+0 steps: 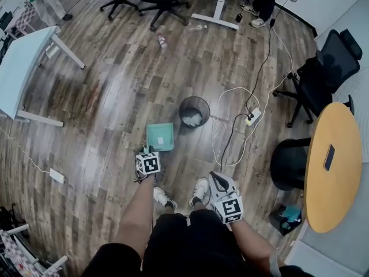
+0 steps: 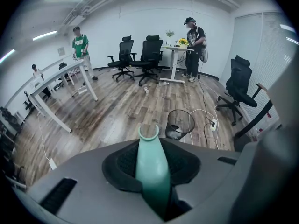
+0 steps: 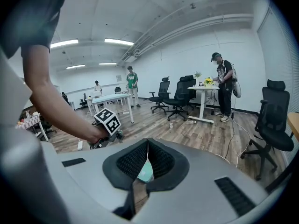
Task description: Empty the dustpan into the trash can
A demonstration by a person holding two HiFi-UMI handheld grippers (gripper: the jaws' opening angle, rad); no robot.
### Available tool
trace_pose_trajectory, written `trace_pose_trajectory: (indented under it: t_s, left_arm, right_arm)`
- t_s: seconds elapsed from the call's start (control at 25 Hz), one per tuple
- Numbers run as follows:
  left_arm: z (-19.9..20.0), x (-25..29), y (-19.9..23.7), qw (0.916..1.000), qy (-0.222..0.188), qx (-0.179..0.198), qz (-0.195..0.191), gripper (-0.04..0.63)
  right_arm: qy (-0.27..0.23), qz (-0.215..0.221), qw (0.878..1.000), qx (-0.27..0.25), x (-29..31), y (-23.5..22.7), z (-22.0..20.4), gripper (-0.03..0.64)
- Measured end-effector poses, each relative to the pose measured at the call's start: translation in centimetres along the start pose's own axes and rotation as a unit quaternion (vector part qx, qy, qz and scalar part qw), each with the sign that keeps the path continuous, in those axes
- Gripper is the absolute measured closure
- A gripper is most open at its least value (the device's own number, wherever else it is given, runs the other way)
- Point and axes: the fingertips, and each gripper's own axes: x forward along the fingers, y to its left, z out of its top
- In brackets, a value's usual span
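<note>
We're in black clothes (image 1: 190,241), top w/ a short dark sleeve (image 3: 42,8), and white sneakers (image 1: 200,189). Left gripper (image 1: 147,152) & right gripper (image 1: 215,179) look alike: smooth grey moulded shells, black ribbed pads (image 3: 133,161) in a black surround, dark rect. slots (image 3: 233,188) in the housing. Each has a white cube (image 1: 148,164) w/ black square markers.

Open floor (image 1: 127,91) left of trash can (image 1: 194,98)
</note>
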Motion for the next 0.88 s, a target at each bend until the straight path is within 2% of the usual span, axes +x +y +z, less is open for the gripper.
trace_pose_trajectory:
  t_s: [0.48, 0.6, 0.88]
  left_arm:
    - [-1.7, 0.6, 0.3, 0.9998, -0.006, 0.020, 0.003, 0.488]
    - [-1.2, 0.3, 0.2, 0.9994, -0.022, 0.025, -0.006, 0.424]
    - [1.0, -2.3, 0.4, 0.9970, -0.065, 0.040, -0.012, 0.382]
  right_arm:
    - [0.007, 0.011, 1.000, 0.003, -0.3, 0.7, -1.1, 0.592]
    - [0.000, 0.019, 1.000, 0.006, 0.1, 1.3, -0.8, 0.592]
    - [-0.017, 0.034, 0.999, 0.002, 0.7, 2.5, 0.5, 0.592]
